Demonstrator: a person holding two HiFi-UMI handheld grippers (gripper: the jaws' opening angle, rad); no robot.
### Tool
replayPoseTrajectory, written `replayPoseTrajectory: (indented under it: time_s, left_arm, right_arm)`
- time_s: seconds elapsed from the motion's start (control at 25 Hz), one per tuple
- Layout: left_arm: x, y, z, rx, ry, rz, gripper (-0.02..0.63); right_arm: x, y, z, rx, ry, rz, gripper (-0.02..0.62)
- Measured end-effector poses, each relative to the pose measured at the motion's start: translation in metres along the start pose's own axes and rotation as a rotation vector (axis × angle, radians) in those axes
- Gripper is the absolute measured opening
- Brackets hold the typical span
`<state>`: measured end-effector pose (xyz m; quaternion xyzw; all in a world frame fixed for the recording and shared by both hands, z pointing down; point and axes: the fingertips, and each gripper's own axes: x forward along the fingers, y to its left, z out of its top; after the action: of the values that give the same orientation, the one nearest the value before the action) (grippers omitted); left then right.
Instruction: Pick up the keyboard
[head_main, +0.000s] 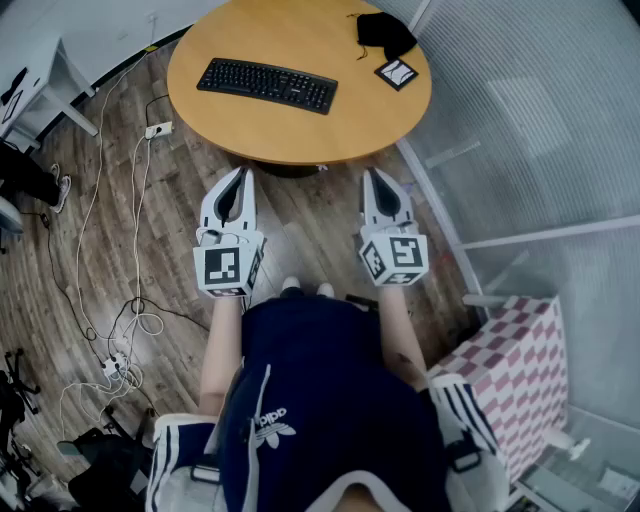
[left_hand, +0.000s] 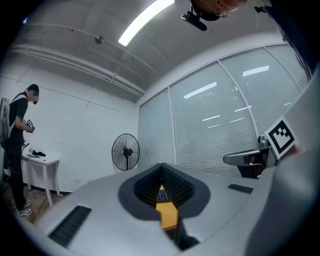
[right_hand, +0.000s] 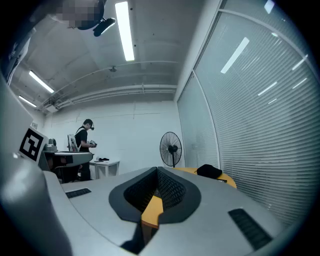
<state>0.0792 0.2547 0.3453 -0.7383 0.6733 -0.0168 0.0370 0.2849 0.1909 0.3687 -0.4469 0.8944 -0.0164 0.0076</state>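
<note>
Keyboard (head_main: 266, 85), black and flat, lies on the left half of the round wooden table (head_main: 300, 135) ahead of me, a little askew, with nothing touching it. Toward the table's far right edge sits a black cloth (head_main: 385, 33) with a small marker card (head_main: 397, 73) just beside it. Both are well apart from the keyboard.

I hold my left hand-held gripper (head_main: 241, 174) and my right hand-held gripper (head_main: 368, 173) side by side above the wooden floor (head_main: 300, 225). They are level and aimed at the table's near edge, but short of it and apart from everything on it. Each has its jaws fully closed, tips pressed together, with nothing caught between them. In the left gripper view a thin strip of the orange-brown table top shows through the hollow behind the closed tips. The right gripper view shows the same strip, with the black cloth off to its right.

Beyond the table a standing fan (left_hand: 125, 151) is set against the white wall near the glass wall (head_main: 540, 120) with its blinds. A person (left_hand: 17, 150) stands by a white table (left_hand: 42, 162) far off to the left. White cables (head_main: 135, 300) trail across the floor on my left, and a red-and-white checkered box (head_main: 515, 375) stands at my right.
</note>
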Motion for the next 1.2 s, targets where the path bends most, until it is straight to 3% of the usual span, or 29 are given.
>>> replayPoseTrajectory:
  time_s: [0.6,0.84,1.2]
  left_arm:
    - [-0.002,0.005,0.003,-0.026,0.001,-0.028,0.003]
    - [0.001,0.009,0.003,-0.032,0.002,-0.025,0.003]
    - [0.02,0.018,-0.012,-0.038,0.038,-0.006,0.003]
  right_arm:
    - [0.0,0.02,0.008,-0.015,0.0,0.016,0.005]
    - [0.001,0.021,0.016,0.008,-0.044,0.031,0.006]
    - [0.032,0.023,-0.001,0.01,0.005,0.068,0.006]
